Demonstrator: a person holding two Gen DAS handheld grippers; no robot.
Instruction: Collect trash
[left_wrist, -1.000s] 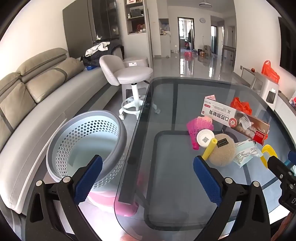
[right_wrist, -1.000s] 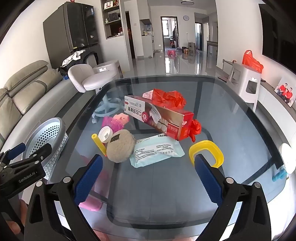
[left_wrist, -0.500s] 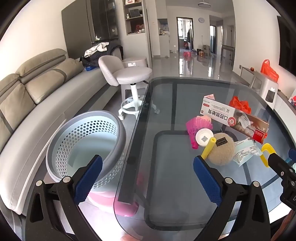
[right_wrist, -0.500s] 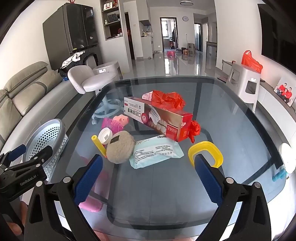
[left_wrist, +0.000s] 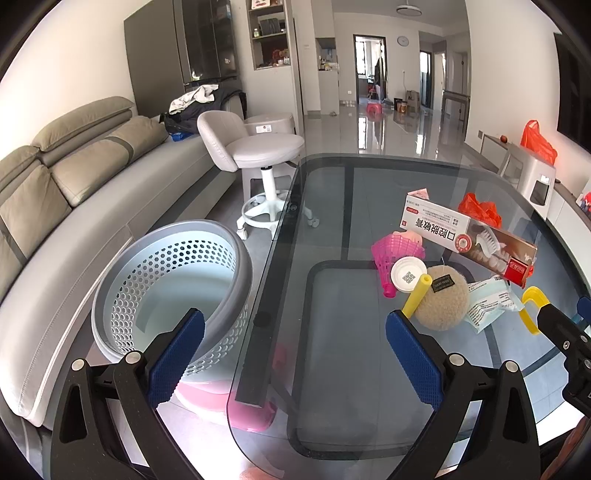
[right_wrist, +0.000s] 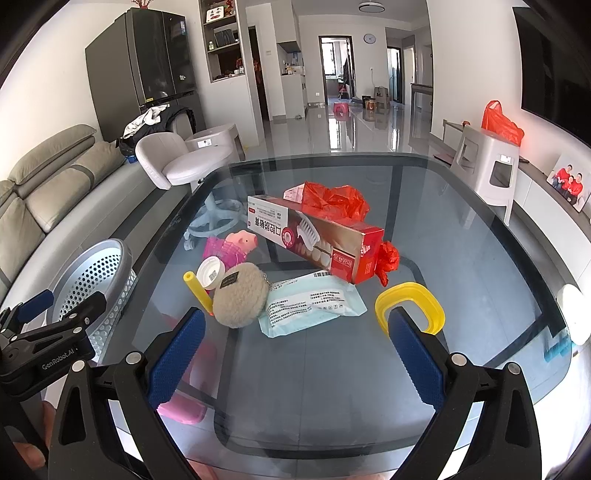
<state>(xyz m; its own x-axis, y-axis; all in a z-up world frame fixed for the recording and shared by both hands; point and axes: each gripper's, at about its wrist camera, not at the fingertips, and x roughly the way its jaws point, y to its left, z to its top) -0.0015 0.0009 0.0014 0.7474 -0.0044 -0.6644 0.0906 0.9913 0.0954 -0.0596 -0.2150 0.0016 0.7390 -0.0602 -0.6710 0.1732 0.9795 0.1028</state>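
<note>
Trash lies clustered on the glass table (right_wrist: 461, 258): a toothpaste box (right_wrist: 314, 236), a red plastic bag (right_wrist: 332, 199), a pale blue wipes packet (right_wrist: 310, 306), a yellow ring (right_wrist: 410, 306), a beige fluffy pouch (right_wrist: 240, 295), a yellow tube (right_wrist: 197, 290), a white lid (right_wrist: 210, 271) and a pink basket with a pig toy (right_wrist: 231, 247). My right gripper (right_wrist: 293, 354) is open and empty, just short of the packet. My left gripper (left_wrist: 293, 354) is open and empty over the table's left edge, beside the perforated grey bin (left_wrist: 166, 295) on the floor.
A grey sofa (left_wrist: 74, 192) runs along the left. A white swivel stool (left_wrist: 266, 155) stands beyond the bin. A pink object (left_wrist: 229, 398) lies under the table. A white step stool with an orange bag (right_wrist: 491, 162) stands at the right.
Both grippers have drifted slightly; in the left wrist view the trash pile has shifted a little left and nearer. Both stay open and empty.
</note>
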